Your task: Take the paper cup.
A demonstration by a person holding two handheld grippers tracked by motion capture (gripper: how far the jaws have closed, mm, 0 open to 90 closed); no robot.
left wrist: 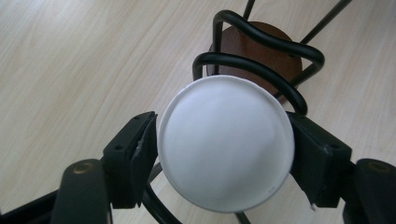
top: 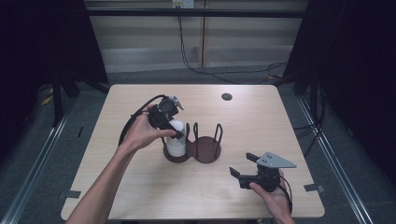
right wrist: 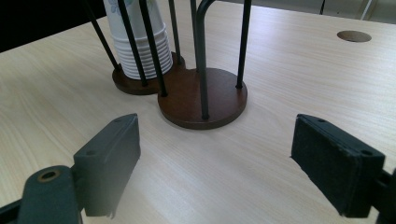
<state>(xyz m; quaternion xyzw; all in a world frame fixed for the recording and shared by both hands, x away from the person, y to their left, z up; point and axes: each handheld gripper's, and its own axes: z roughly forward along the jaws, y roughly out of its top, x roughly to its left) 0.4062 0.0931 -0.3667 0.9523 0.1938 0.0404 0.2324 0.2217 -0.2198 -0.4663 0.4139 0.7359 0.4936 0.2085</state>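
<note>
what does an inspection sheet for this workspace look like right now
surface: light wood table, round hole near the far edge
job's things: stack of white paper cups, upside down, in the left ring of a two-ring holder with dark round bases and black wire uprights; the right ring is empty
clutter: nothing seen
grippers: left gripper has its jaws on both sides of the top cup's base, pads against it; right gripper open, apart from the holder, low over the near right of the table
cables: one trails from the left gripper; more lie on the floor behind the table
surroundings: dark curtains both sides, pale wall panels behind, grey floor
</note>
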